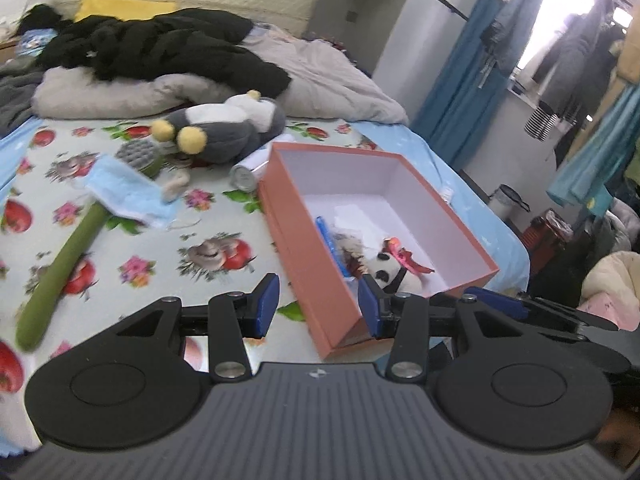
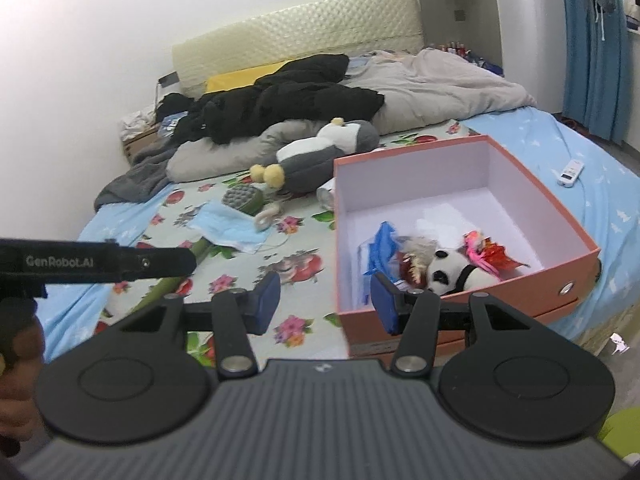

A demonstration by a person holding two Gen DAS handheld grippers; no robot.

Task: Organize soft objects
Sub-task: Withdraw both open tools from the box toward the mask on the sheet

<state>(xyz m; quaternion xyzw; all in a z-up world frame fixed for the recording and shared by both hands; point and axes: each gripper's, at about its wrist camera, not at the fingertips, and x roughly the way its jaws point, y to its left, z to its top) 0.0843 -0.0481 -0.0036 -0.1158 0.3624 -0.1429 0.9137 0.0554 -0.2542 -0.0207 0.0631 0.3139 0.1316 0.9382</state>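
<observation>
The panda toy [image 1: 386, 270] in the orange box [image 1: 304, 280] is half hidden in the left wrist view: the right finger of the left hand-held gripper [image 1: 318, 306] covers its lower body, and the box's near wall cuts off what lies beside it. The blue item [image 1: 332, 246] next to it is too blurred to name. The green stick [image 1: 60, 268] is smeared, its top lying under the face mask [image 1: 128, 196]. In the right wrist view the other device's black arm [image 2: 100, 262] crosses that stick, and a hand [image 2: 18, 364] is cut off by the left edge. The small white device [image 2: 571, 171] on the bed is too small to identify.
</observation>
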